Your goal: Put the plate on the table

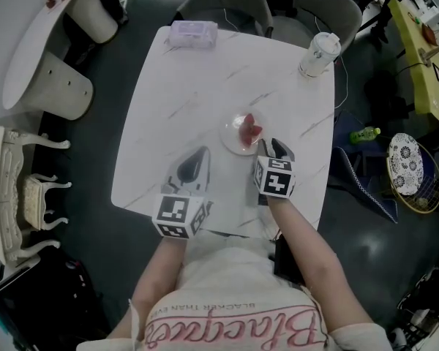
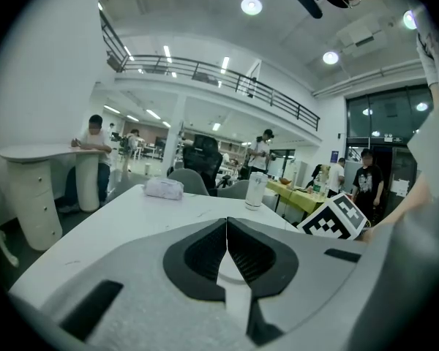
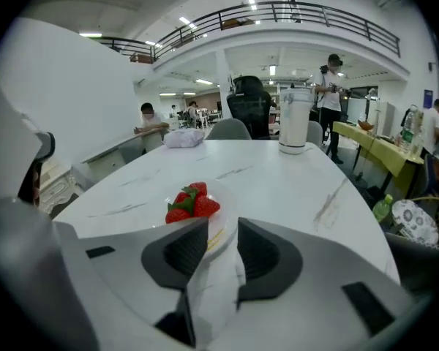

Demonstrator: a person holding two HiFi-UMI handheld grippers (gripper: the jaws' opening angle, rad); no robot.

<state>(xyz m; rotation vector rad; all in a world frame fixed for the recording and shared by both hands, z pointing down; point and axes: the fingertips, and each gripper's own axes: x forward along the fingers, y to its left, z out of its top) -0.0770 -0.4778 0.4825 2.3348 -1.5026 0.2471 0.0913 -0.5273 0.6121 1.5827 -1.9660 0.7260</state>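
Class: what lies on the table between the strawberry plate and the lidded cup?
Nothing; the head view shows bare marbled tabletop between strawberry plate and lidded cup.

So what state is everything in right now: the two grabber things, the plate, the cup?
Left gripper: shut, nothing between its jaws.
Right gripper: open, jaws either side of the plate's near rim.
Plate: flat on the table, holding strawberries.
Cup: upright, lid on.
Soft pack: lying flat near the table's far edge.

Overhead, two low — table [image 1: 205, 86] shared.
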